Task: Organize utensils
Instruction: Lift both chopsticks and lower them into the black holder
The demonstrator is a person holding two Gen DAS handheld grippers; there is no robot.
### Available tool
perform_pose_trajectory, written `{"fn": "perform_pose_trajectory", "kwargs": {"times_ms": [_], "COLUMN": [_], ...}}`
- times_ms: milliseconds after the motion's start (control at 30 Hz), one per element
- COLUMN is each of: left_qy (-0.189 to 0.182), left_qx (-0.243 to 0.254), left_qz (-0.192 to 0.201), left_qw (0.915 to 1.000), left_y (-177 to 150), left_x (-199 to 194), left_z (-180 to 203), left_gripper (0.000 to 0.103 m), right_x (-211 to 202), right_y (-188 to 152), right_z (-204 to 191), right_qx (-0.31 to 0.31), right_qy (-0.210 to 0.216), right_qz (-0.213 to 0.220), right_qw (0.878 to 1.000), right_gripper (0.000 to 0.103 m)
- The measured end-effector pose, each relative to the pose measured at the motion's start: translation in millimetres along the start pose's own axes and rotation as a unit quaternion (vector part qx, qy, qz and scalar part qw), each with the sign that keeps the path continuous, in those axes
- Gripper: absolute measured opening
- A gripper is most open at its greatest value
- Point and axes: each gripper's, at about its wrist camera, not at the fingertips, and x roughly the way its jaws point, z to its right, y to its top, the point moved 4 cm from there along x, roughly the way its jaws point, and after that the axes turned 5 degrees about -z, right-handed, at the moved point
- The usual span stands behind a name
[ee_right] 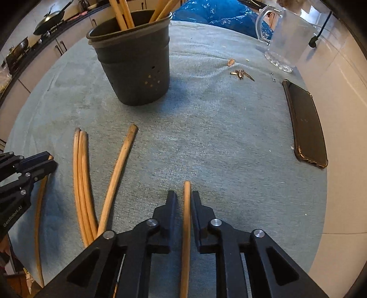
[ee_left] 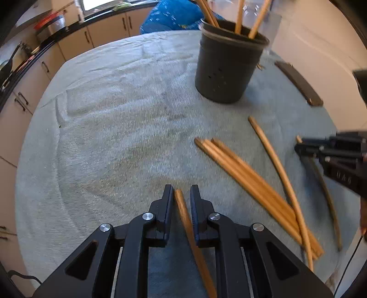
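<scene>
Gripping one chopstick each, both tongs are closed down on wood. Left gripper [ee_left: 181,194] pinches a chopstick [ee_left: 185,220] between its fingers; the stick runs back under the jaws toward 5 o'clock in the left wrist view. Right gripper [ee_right: 184,199] clamps its own chopstick [ee_right: 187,217], tip poking out toward 12 o'clock in the right wrist view.

Dark utensil holder [ee_right: 135,68] stands upright on the grey-green cloth [ee_right: 206,137], at 11 o'clock from the right gripper and 1 o'clock from the left one. Several chopsticks stand in it, tops cut off by the frame edge.

Loose chopsticks on the cloth, left wrist view: a bundle of three [ee_left: 247,178] lying side by side at 2 o'clock, and a single one [ee_left: 282,174] crossing over their near ends. Right gripper sits further out at 3 o'clock in that view.

Off-task stuff, right wrist view: phone [ee_right: 307,123] in a clear case lying flat at 2 o'clock, clear glass jug [ee_right: 284,39] at 1 o'clock near the cloth's far edge, small bits of debris [ee_right: 240,73] between holder and jug. Blue plastic bag [ee_right: 220,13] beyond the cloth at 12. Kitchen cabinets [ee_left: 75,41] in the background at 10 o'clock in the left wrist view.
</scene>
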Motion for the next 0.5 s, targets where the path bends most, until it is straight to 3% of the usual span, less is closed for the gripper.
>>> {"fn": "perform_pose_trajectory", "kwargs": {"times_ms": [67, 167, 333, 500], "left_qy": [0.010, 0.009, 0.001, -0.020], "left_qx": [-0.012, -0.017, -0.023, -0.040], "left_qz": [0.012, 0.019, 0.082, 0.127], "left_qw": [0.9998, 0.9996, 0.9964, 0.9908], "left_y": [-0.5, -4.5, -12.2, -21.1], "left_x": [0.2, -5.8, -50.4, -89.6], "left_z": [0.5, 4.8, 7.5, 7.2], "left_gripper": [0.007, 0.007, 0.006, 0.006], "right_x": [-1.0, -5.4, -45.4, -85.8], "right_y": [-2.2, -9.5, -22.7, -39.9], "right_z": [-2.7, -6.2, 1.4, 2.2], "right_qx": [-0.001, -0.004, 0.030, 0.041], "right_qy": [-0.002, -0.002, 0.036, 0.040], "right_qz": [0.017, 0.044, 0.113, 0.175], "right_qw": [1.000, 0.999, 0.992, 0.983], "right_gripper": [0.006, 0.005, 0.005, 0.005]}}
